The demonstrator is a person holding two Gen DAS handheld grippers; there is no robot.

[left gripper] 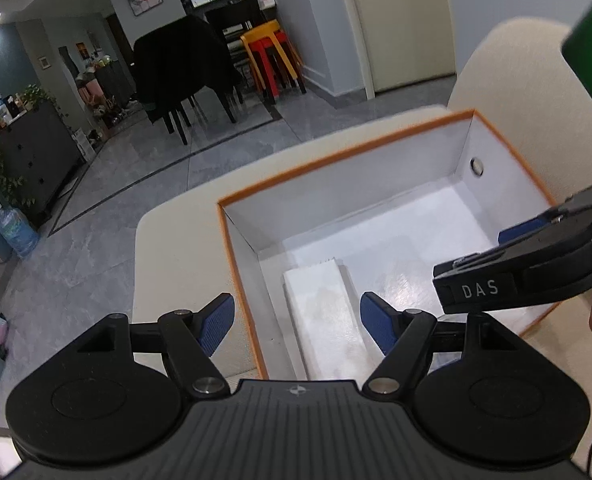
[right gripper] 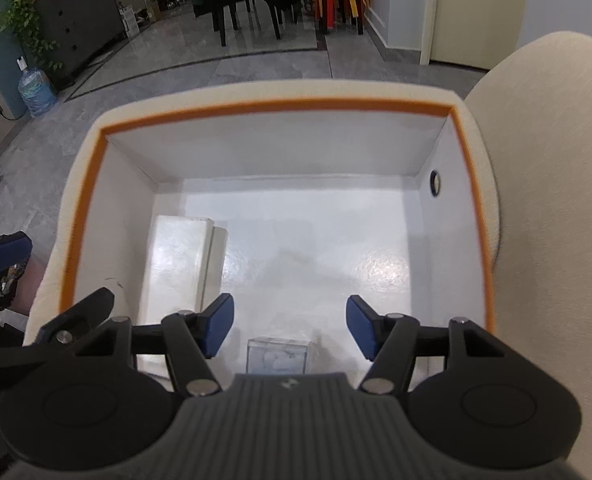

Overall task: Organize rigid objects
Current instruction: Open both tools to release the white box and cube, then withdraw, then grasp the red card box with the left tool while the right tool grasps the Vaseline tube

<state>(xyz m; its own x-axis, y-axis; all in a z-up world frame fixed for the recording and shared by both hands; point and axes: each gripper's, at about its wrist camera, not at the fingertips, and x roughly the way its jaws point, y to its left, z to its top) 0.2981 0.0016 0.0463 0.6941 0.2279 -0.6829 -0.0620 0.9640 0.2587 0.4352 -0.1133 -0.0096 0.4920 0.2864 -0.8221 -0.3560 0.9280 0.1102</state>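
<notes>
Both grippers hang over the orange-rimmed white box (right gripper: 81, 216) sitting on the cream sofa (right gripper: 544, 152). The left gripper (left gripper: 296, 326) and right gripper (right gripper: 287, 330) each have their fingers spread apart, holding nothing. Inside lie a flat white box (right gripper: 179, 260) by the left wall and a small clear case (right gripper: 277, 356) just below the right gripper.

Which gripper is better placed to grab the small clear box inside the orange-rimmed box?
Right. The right gripper hangs open directly over the small clear box, which sits between its fingers. The left gripper, also open, straddles the orange box's left wall, over the white slab.
</notes>
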